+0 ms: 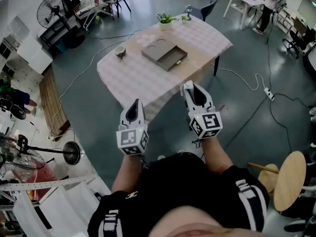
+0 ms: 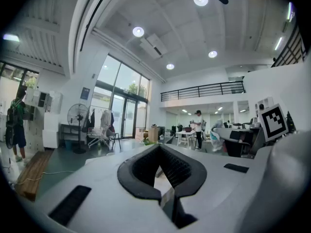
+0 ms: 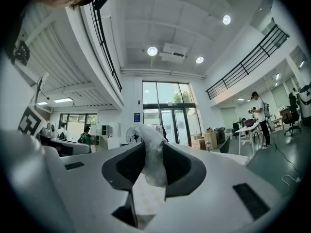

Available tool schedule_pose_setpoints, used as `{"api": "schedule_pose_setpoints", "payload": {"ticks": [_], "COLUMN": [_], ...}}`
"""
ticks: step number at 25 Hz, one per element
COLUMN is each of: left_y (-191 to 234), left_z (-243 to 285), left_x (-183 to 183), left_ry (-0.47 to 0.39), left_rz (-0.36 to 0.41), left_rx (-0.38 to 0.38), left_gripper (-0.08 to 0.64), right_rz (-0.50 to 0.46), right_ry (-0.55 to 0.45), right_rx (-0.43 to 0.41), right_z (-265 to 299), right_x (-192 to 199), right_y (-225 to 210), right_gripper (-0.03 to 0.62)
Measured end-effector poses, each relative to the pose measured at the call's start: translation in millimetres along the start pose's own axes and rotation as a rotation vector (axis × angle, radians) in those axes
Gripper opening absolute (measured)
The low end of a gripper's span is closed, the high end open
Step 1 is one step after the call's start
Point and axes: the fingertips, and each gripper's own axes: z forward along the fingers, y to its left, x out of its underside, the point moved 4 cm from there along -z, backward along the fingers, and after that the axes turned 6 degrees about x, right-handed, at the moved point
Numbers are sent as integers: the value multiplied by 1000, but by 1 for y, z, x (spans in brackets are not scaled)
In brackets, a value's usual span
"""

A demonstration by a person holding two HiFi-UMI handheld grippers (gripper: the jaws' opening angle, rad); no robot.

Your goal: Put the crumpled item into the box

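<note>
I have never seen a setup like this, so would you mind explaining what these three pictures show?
There is no robot: a person holds a two-jaw gripper in each hand. The head view looks down at the left gripper and right gripper in front of a table with a checked cloth. On it stand a grey box, a small cup and a potted plant. The other two pictures look along each gripper's own jaws. The left one's tips meet with nothing between them; the right one is closed on a crumpled translucent item.
</note>
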Motion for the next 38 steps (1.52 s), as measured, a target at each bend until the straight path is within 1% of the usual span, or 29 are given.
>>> {"api": "schedule_pose_setpoints", "payload": {"ticks": [7,15,20,26,30,38], "left_y": [-7,-23,-43,-72,-88,-99], "left_z": [4,20,40,66,78,107], "left_x": [4,1,1,1,5,6], "left_ry": [1,0,0,-18,-7,-15], "left_rz": [3,11,22,23,22,30], "left_rx": [8,20,21,4,1,17], "left_gripper": [2,2,2,2,2,2], "right_rz": [12,0,10,7,7,21], "right_ry": [1,8,10,16,25,36], "right_rx": [-4,-3,-17,-50,-54,-48], "right_z": [-3,0,1,0,-1,10], "right_x": [5,4,6,10,14,25], "right_y": [-5,-22,-46,-79,-100,-126], "right_gripper": [112,112,112,112,112,112]}}
